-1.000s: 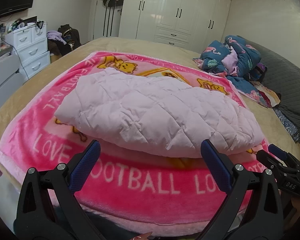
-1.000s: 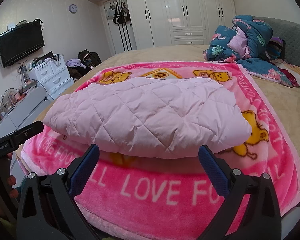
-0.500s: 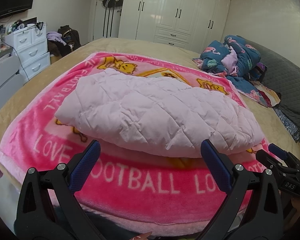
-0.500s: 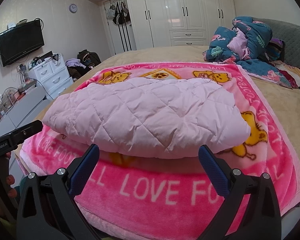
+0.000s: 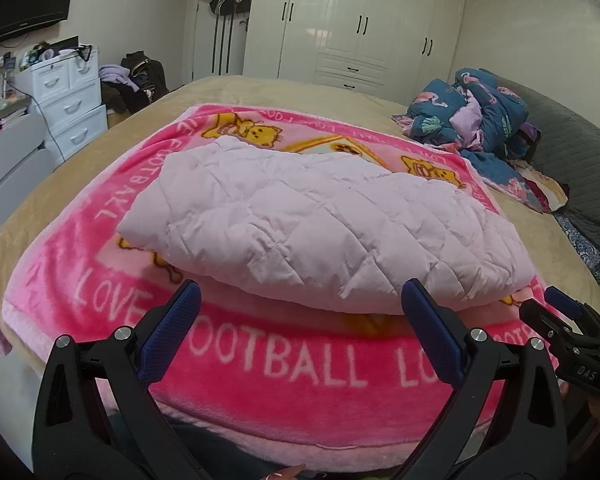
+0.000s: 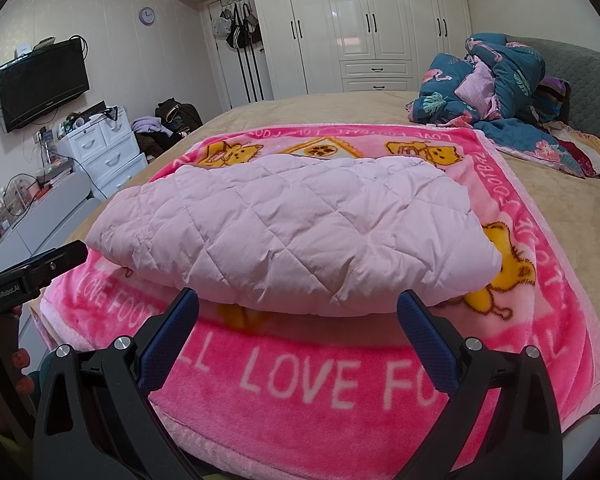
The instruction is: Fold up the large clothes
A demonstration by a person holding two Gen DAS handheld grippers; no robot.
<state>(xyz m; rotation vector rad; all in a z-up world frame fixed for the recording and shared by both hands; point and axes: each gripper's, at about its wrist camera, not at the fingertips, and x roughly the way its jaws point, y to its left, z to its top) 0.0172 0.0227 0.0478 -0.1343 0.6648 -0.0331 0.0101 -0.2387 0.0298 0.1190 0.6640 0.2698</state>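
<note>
Now | left gripper (image 5: 300, 312) wide open, empty | right gripper (image 6: 298, 316) wide open, empty | folded quilted garment (image 6: 284, 236) lying on pink blanket (image 6: 320, 392)

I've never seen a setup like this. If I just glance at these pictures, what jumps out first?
First, the pale pink quilted garment, folded into a puffy bundle in the middle of a bright pink blanket lettered LOVE FOOTBALL, spread over the bed. Next, the black grippers with blue pads at the bottom of each view: the left gripper and right gripper both stand open and empty, just short of the bundle's near edge. Behind, a heap of blue flowered bedding sits by the headboard.
</note>
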